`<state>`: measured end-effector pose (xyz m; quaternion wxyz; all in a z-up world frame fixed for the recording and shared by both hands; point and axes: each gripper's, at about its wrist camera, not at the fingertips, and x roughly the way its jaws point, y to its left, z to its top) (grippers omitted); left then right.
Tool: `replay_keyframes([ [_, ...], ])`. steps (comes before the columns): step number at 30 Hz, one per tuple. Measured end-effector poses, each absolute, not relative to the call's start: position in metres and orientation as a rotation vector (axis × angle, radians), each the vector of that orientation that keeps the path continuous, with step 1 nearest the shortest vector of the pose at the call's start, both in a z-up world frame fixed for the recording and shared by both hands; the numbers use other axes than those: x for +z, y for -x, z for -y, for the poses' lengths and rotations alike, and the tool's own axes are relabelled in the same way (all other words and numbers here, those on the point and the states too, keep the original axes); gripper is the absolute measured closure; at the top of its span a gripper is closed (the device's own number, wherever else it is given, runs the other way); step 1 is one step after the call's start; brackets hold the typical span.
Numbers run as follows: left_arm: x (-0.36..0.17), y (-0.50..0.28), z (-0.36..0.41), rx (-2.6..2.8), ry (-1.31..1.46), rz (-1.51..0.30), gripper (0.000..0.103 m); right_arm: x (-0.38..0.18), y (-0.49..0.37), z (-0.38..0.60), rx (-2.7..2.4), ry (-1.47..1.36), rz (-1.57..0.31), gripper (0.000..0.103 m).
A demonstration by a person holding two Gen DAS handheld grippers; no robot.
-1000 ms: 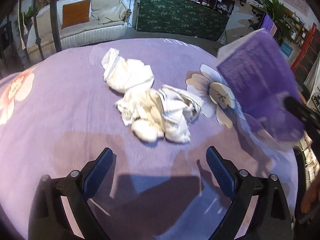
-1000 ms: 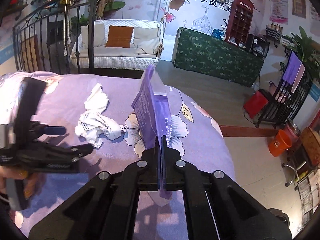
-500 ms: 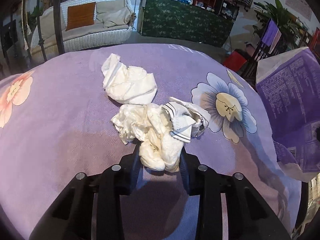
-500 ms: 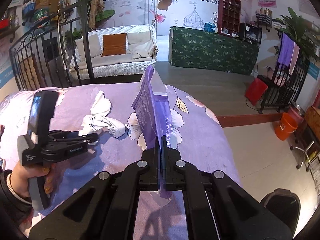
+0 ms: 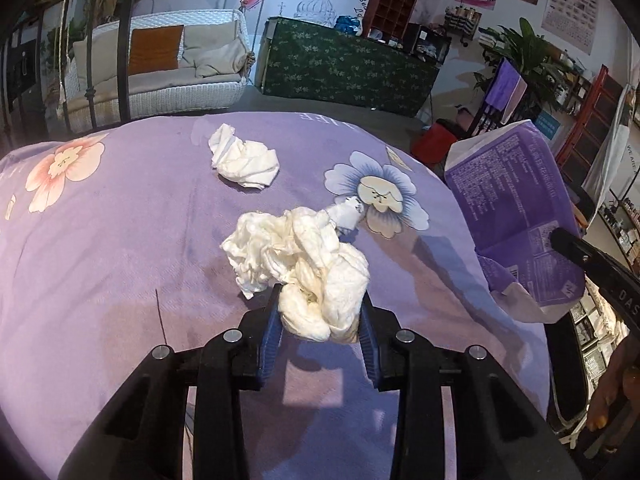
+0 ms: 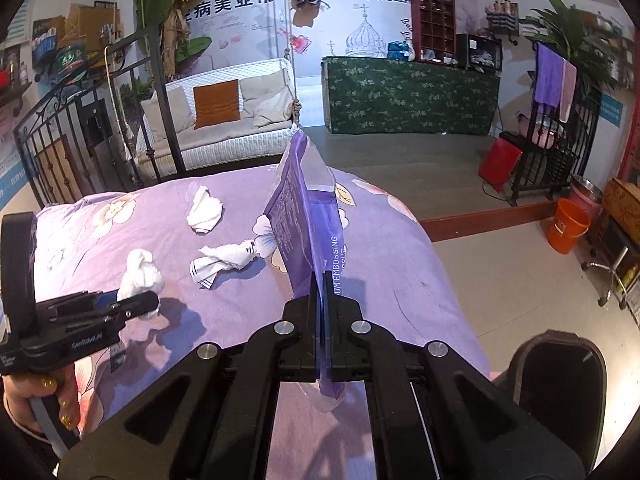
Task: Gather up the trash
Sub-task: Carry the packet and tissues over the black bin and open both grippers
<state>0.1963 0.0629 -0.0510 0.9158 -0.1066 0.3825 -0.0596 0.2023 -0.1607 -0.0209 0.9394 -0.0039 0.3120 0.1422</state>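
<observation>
My left gripper (image 5: 320, 308) is shut on a crumpled white tissue wad (image 5: 304, 248), held just above the purple flowered bedspread (image 5: 120, 240). In the right wrist view the left gripper (image 6: 136, 300) shows at the left with the wad (image 6: 140, 272) in it. A second white tissue (image 5: 244, 162) (image 6: 206, 210) lies farther back on the bed. A striped white scrap (image 5: 346, 212) (image 6: 226, 260) lies by the blue flower. My right gripper (image 6: 322, 280) is shut on a purple plastic bag (image 6: 304, 220) held upright; the bag (image 5: 516, 208) is to the right of the wad.
A black iron bed frame (image 6: 160, 120) stands behind the bed, with a white wicker sofa (image 6: 224, 136) and a green counter (image 6: 408, 96) beyond. A dark bin (image 6: 560, 380) sits on the floor at the bed's right edge. An orange bucket (image 6: 568, 226) stands farther right.
My left gripper went from open to shut on the tissue wad and lifted it away from the striped scrap. The right gripper and its bag shifted sideways, still shut.
</observation>
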Motion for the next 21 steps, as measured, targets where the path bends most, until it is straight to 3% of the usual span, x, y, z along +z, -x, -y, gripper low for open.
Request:
replay_keyframes([
  [13,-0.037,-0.152,0.031,-0.36,0.151,-0.755,0.069,-0.017,-0.123,0.255,0.085,-0.094,-0.605,0.101],
  [21,-0.04,-0.142,0.095,-0.526,0.076,-0.766,0.069,-0.049,-0.097,0.346,-0.155,-0.18,-0.692,0.101],
])
